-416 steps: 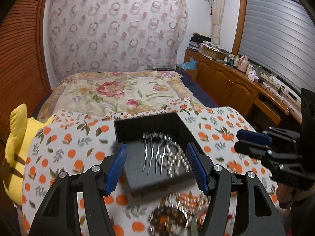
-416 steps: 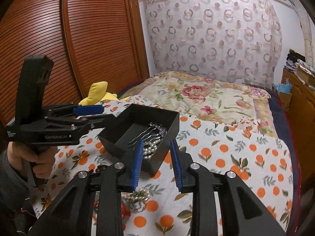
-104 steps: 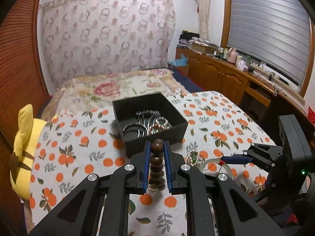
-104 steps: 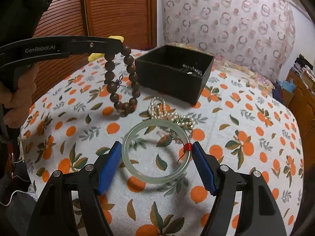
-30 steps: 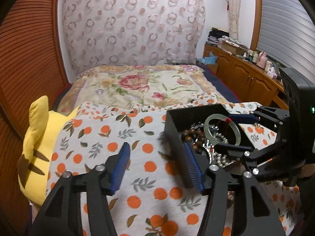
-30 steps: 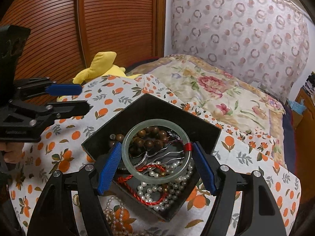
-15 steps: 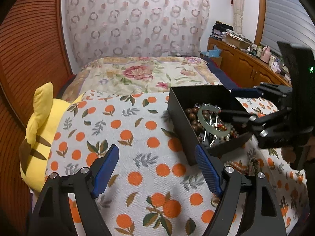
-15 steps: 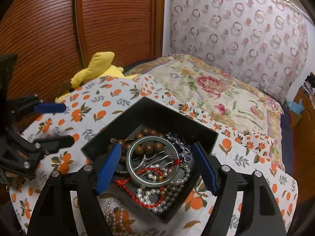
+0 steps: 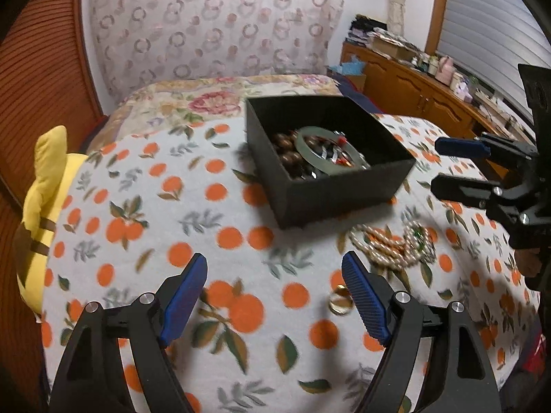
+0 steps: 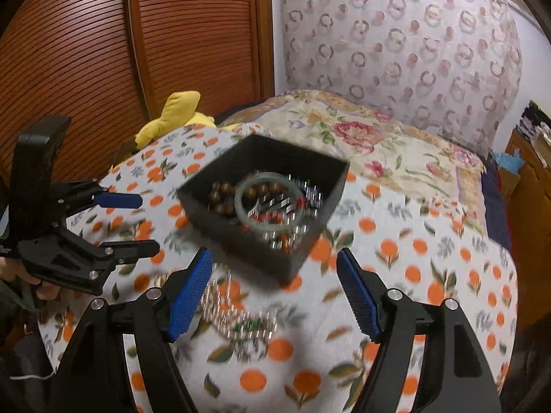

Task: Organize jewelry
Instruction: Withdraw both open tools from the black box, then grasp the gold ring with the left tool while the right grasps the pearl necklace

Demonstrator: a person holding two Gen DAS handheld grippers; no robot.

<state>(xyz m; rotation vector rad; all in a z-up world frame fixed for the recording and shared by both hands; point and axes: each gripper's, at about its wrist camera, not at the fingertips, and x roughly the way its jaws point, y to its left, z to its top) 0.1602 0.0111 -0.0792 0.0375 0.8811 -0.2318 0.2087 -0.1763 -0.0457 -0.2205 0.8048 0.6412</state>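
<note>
A black open box [image 9: 344, 189] [image 10: 241, 234] sits on the orange-print cloth. In it lie a pale green jade bangle [image 9: 311, 136] [image 10: 241, 203], brown wooden beads [image 9: 286, 144] [image 10: 220, 194] and silver pieces. A pearl necklace [image 9: 389, 241] [image 10: 234, 313] lies on the cloth in front of the box. A small gold ring [image 9: 341, 304] lies nearer to me. My left gripper [image 9: 275, 296] [image 10: 122, 222] is open and empty, left of the necklace. My right gripper [image 10: 275, 296] [image 9: 454, 163] is open and empty, above the necklace, right of the box.
A yellow plush toy [image 9: 44, 186] [image 10: 172, 113] lies at the table's left edge. A bed with a floral cover [image 9: 193, 99] is behind the table. A wooden slatted door [image 10: 120, 51] is at left, a wooden counter [image 9: 413, 82] at right.
Both grippers have pulled back and up from the box. The bangle, let go by the right gripper, now lies in the box. The right wrist view is blurred by motion.
</note>
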